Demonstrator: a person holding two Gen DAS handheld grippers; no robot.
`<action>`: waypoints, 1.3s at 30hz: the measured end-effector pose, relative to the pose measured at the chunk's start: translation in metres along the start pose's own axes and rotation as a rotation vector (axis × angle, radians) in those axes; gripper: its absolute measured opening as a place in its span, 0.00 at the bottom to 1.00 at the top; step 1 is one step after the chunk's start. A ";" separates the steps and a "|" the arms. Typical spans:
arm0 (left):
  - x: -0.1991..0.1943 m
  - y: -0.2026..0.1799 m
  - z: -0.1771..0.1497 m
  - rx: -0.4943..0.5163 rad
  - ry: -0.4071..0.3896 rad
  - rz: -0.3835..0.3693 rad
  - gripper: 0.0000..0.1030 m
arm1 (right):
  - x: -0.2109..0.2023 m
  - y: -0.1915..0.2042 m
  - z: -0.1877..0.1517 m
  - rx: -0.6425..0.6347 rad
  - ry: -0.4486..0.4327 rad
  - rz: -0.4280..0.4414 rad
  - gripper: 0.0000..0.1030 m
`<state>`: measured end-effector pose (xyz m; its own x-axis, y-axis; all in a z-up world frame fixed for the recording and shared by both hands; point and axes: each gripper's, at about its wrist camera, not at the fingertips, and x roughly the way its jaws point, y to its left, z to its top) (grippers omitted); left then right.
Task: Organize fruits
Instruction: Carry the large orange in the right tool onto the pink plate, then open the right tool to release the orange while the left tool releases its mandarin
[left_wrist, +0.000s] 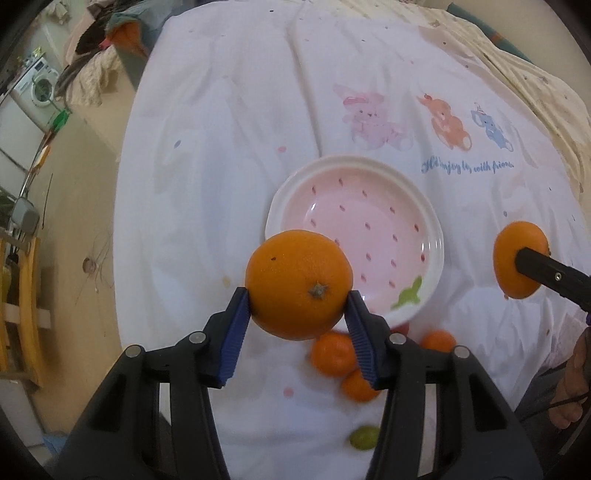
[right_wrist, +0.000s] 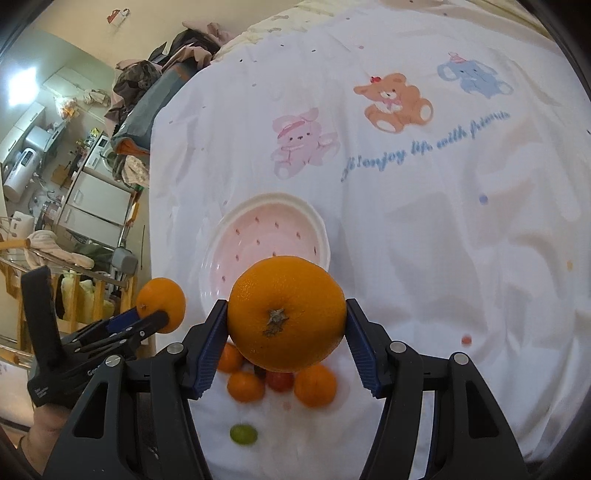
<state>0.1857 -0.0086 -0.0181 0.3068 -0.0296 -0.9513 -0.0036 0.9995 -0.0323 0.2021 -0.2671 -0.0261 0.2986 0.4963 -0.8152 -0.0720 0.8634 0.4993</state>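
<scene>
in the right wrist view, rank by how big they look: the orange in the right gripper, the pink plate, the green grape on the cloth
1. pink plate and orange: alike in apparent size; the orange is nearer the camera, so unranked.
2. green grape: clearly smallest.

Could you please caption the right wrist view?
Right gripper holds an orange above the pink plate.

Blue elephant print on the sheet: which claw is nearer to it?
Right. The right claw, gripping a large orange, is on the blue elephant print's side of the pink plate. The left claw, gripping a smaller orange, is on the plate's opposite side.
</scene>
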 end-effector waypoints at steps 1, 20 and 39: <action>0.004 -0.001 0.006 0.007 0.003 0.001 0.47 | 0.005 0.001 0.008 -0.005 0.002 -0.004 0.62; 0.087 -0.022 0.053 0.107 0.100 -0.023 0.47 | 0.115 0.008 0.080 -0.012 0.149 0.029 0.62; 0.084 -0.020 0.063 0.112 0.045 -0.075 0.75 | 0.149 -0.003 0.081 0.098 0.220 0.105 0.75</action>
<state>0.2709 -0.0307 -0.0777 0.2591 -0.1025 -0.9604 0.1252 0.9895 -0.0718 0.3235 -0.2030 -0.1253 0.0789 0.5997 -0.7963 0.0037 0.7986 0.6018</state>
